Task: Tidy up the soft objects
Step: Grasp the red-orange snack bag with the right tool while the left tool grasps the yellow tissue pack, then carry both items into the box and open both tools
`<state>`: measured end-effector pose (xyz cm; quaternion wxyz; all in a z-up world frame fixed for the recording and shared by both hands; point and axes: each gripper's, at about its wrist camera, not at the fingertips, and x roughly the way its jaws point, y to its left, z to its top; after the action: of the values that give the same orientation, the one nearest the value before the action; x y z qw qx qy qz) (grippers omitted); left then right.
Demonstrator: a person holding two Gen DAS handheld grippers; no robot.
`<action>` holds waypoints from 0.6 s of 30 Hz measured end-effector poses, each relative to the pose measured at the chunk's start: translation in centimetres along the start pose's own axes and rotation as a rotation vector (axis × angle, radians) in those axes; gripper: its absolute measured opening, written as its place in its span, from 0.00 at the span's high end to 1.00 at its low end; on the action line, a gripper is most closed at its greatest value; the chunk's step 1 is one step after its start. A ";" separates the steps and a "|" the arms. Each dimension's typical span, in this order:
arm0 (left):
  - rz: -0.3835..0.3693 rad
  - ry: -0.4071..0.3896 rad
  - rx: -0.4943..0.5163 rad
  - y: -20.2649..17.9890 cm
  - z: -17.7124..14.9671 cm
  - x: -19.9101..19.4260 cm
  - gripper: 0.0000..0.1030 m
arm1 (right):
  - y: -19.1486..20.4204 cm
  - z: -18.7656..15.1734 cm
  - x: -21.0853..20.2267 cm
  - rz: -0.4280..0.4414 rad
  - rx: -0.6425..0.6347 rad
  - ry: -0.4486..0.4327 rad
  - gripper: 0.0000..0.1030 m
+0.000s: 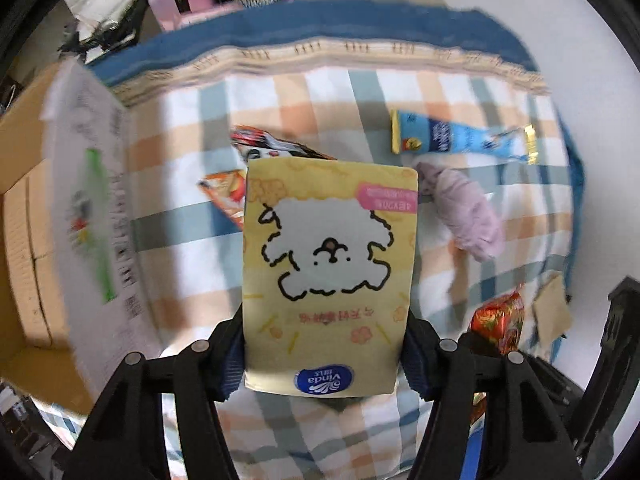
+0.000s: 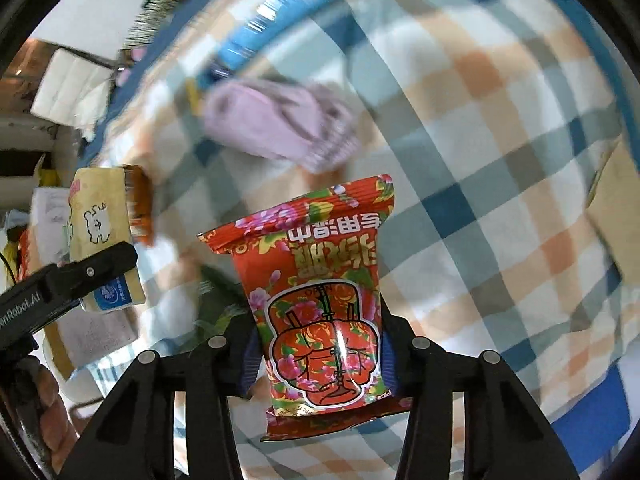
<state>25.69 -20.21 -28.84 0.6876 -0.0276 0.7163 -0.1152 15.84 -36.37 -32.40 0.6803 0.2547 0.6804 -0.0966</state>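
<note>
My left gripper (image 1: 322, 356) is shut on a yellow tissue pack (image 1: 330, 264) with a white dog drawing, held above the checked cloth. My right gripper (image 2: 318, 354) is shut on a red floral wet-wipe packet (image 2: 320, 300), also held above the cloth. The tissue pack (image 2: 102, 220) and the left gripper show at the left of the right wrist view. A folded pink cloth (image 1: 466, 212) (image 2: 280, 124) lies on the checked cloth beyond both grippers. The red packet (image 1: 500, 320) shows at the lower right of the left wrist view.
An open cardboard box (image 1: 36, 216) with a white flap stands at the left. A blue tube packet (image 1: 460, 140) lies at the far right. Orange and dark snack packets (image 1: 240, 184) lie behind the tissue pack. A brown paper piece (image 1: 554, 312) lies at the right edge.
</note>
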 end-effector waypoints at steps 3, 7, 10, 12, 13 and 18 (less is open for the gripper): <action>-0.035 -0.052 -0.021 2.0 -1.9 -3.4 0.41 | 1.9 -1.3 -2.9 0.007 -0.056 -0.043 0.52; -0.051 -0.115 -0.072 7.0 -3.6 -7.9 0.41 | 6.6 -3.3 -6.5 0.054 -0.149 -0.088 0.52; -0.058 -0.143 -0.125 11.3 -3.5 -10.8 0.41 | 11.1 -4.4 -8.7 0.096 -0.227 -0.111 0.52; -0.052 -0.160 -0.168 14.5 -3.6 -12.3 0.41 | 15.2 -5.0 -9.2 0.133 -0.277 -0.109 0.52; -0.049 -0.167 -0.187 15.9 -3.4 -12.9 0.41 | 16.8 -5.3 -9.4 0.151 -0.298 -0.106 0.52; -0.062 -0.168 -0.302 24.0 -2.3 -14.0 0.41 | 26.7 -6.6 -8.4 0.183 -0.401 -0.088 0.52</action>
<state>26.97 6.14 -19.95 0.7294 -0.1620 0.6642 -0.0248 22.34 -12.28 -18.07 0.7523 0.1705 0.6298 0.0915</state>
